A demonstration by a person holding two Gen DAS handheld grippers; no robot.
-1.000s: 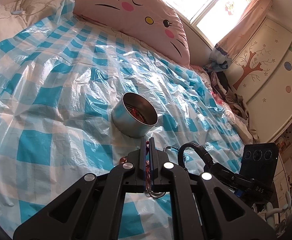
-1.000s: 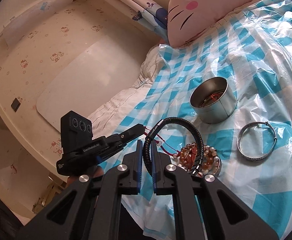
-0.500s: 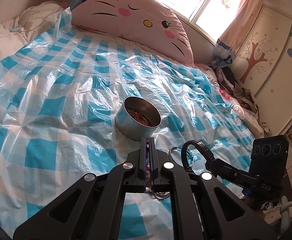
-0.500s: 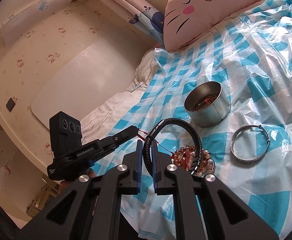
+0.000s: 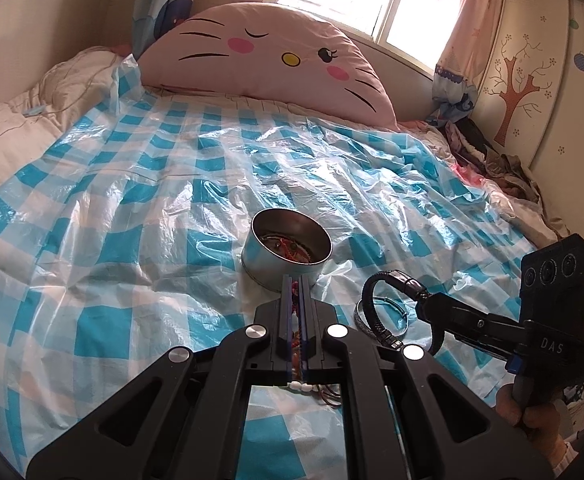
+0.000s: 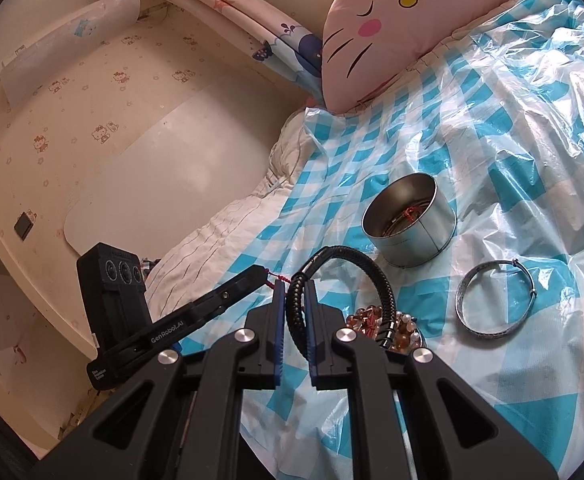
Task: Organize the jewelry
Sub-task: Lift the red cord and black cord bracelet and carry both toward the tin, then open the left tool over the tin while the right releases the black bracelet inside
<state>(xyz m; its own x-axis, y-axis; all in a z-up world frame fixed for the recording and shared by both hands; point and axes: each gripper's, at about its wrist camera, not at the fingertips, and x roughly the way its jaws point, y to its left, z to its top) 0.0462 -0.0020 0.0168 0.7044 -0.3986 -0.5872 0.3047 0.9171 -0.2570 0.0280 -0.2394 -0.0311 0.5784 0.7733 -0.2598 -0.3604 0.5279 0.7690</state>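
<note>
Left gripper (image 5: 296, 280) clamped on half-hidden beaded string (image 5: 302, 386), right gripper (image 6: 292, 292) gripping black cord bracelet (image 6: 372, 276)

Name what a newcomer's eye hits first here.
The pink cat pillow at the head of the bed, over the blue checked sheet. Mid-sheet stands an open tin with jewelry inside. The right claw holds up a black bracelet near it.

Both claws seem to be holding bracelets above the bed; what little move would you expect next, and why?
Probably the right gripper carries its black braided bracelet over the round silver tin and lets go. The tin stands open just ahead with jewelry already inside, while the left gripper is clamped on a beaded red-string bracelet.
</note>
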